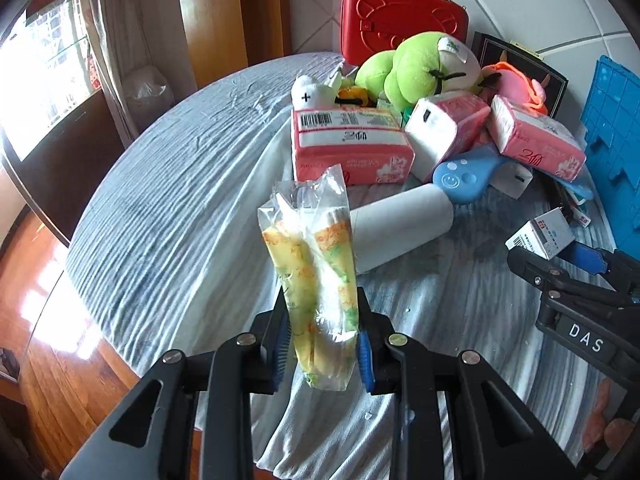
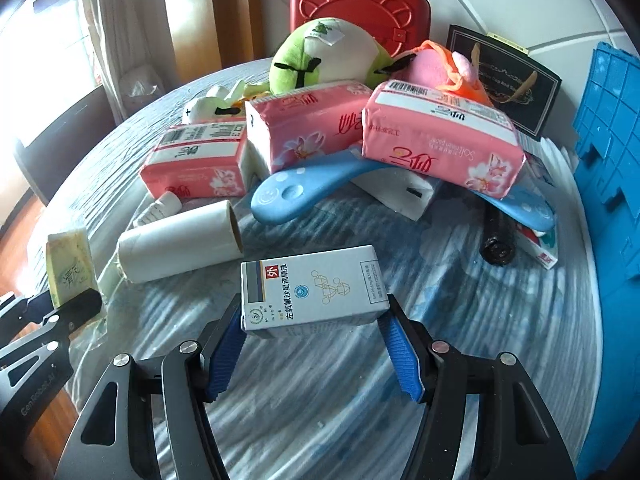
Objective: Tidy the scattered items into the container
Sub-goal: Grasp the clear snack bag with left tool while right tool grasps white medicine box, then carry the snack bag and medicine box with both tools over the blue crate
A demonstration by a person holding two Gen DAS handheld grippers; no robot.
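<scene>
My left gripper (image 1: 322, 320) is shut on a clear plastic packet of yellow-green rolls (image 1: 316, 276), held upright above the cloth. My right gripper (image 2: 314, 320) is shut on a white medicine box (image 2: 314, 292), lifted off the table; the same box (image 1: 542, 234) shows at the right of the left wrist view. The blue container (image 2: 608, 184) stands at the right edge. Scattered ahead are three pink tissue packs (image 2: 436, 140), a white paper roll (image 2: 180, 246), a blue smiley-faced handle (image 2: 296, 194) and a green plush frog (image 2: 320, 54).
A red toy case (image 2: 360, 4) and a dark gift box (image 2: 504, 76) stand at the back. A black roll (image 2: 496, 236), a small white tube (image 2: 160, 208) and a pink plush (image 2: 436, 70) lie among the pile. The round table's cloth (image 1: 180, 200) drops off at the left.
</scene>
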